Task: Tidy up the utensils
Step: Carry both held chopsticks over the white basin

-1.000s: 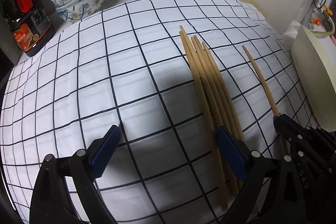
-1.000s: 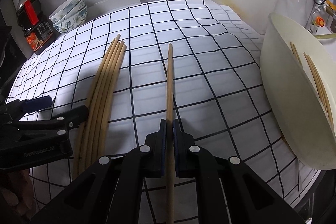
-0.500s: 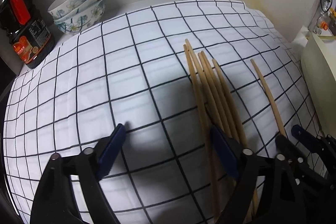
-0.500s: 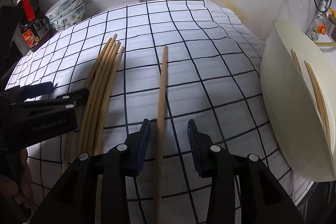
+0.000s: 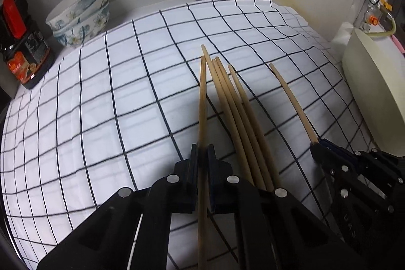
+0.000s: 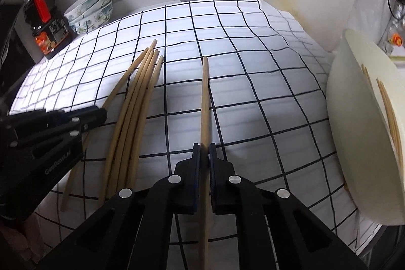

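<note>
A: Both hands have pinched a chopstick: the left gripper has its fingers clamped on one chopstick, the right gripper on a lone chopstick.

B: Lift level, clear of the loose bundle, toward the cream holder, probably holding more. Bowls and bottle stand well away.

Counter under white black-grid cloth. Loose chopsticks lie on it between left tongs and right tongs. Bowls, sauce bottle far left; cream tub right.
</note>
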